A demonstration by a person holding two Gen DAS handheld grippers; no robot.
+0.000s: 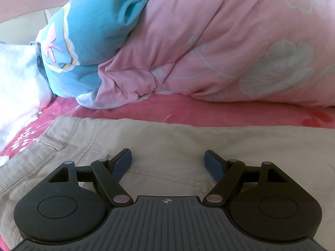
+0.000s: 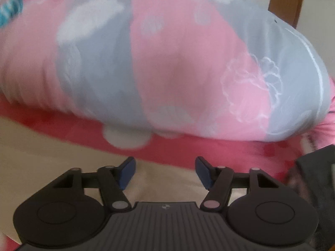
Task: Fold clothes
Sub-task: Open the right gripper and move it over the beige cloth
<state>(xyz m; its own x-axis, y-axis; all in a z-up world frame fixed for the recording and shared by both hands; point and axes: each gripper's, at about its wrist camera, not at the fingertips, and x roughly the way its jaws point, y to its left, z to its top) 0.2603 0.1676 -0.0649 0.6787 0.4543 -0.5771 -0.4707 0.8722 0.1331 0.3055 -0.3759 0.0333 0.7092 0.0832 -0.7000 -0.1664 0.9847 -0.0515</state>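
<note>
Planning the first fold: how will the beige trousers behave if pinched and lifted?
The beige trousers will probably droop, lying flat and creased. Their twill weave and stitched seams suggest some weight. The left gripper hovers open above them.

Trousers point(image 1: 167, 146) lie flat on a bedsheet point(image 1: 188, 108). The left gripper point(image 1: 168, 161) sits over the trousers, fingers spread, with cloth beneath the gap between them. Behind the trousers, across a strip of bare sheet, a bunched quilt point(image 1: 209, 41) rests on the bed. A towel point(image 1: 18, 79) lies to the left, touching the quilt's left end. The right gripper point(image 2: 165, 172), also spread, sits over the trousers' point(image 2: 52, 150) edge, the quilt point(image 2: 167, 62) beyond it.
</note>
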